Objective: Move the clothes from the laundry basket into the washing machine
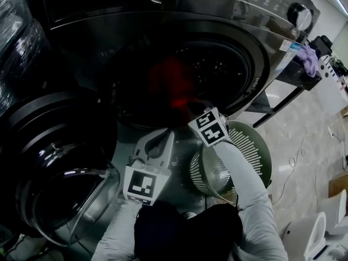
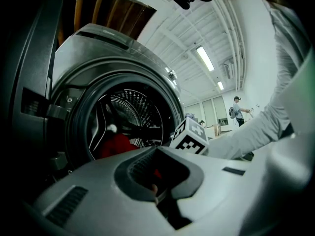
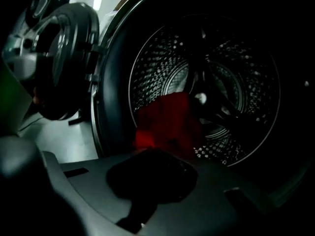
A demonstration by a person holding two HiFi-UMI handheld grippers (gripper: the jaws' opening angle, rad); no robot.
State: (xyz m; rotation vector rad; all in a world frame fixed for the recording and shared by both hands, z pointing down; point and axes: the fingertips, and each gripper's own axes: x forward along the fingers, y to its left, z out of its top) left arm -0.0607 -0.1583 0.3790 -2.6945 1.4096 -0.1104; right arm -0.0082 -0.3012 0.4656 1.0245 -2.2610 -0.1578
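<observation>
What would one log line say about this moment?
right gripper shut at drum mouth | red cloth in drum | left gripper between door and basket | door open

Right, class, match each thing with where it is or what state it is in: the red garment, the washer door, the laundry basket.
Things:
1. red garment
2. washer door
3. laundry basket

Places or states:
A. green with slatted sides, in front of the machine
B. lying inside the drum
C. swung wide open

Pairs: 1-B, 2-C, 3-A
</observation>
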